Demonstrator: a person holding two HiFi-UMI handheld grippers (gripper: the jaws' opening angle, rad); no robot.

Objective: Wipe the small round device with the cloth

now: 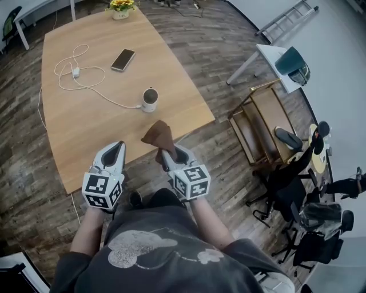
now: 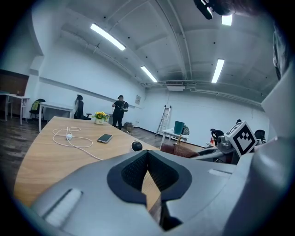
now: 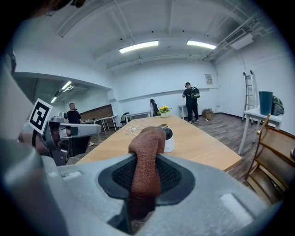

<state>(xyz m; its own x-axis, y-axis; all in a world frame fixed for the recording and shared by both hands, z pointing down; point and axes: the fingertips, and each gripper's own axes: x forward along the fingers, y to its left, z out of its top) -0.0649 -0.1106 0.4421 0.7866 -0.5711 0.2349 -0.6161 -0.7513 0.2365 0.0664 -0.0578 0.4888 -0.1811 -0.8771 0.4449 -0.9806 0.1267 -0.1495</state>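
The small round device (image 1: 150, 99), white with a dark top, stands on the wooden table (image 1: 86, 131) near its right edge; a white cable (image 1: 86, 80) runs to it. My right gripper (image 1: 170, 155) is shut on a brown cloth (image 1: 159, 135), held off the table's near edge, short of the device. In the right gripper view the cloth (image 3: 146, 156) rises between the jaws and partly hides the device (image 3: 168, 138). My left gripper (image 1: 116, 150) is shut and holds nothing, over the table's near edge to the left. The device (image 2: 136, 146) shows ahead in the left gripper view.
A phone (image 1: 123, 59) and a flower pot (image 1: 120, 8) lie farther back on the table. To the right stand a wooden rack (image 1: 260, 123), a white side table with a teal bin (image 1: 291, 62), a ladder (image 1: 286, 17) and office chairs (image 1: 297, 189). People (image 3: 190, 99) stand far off.
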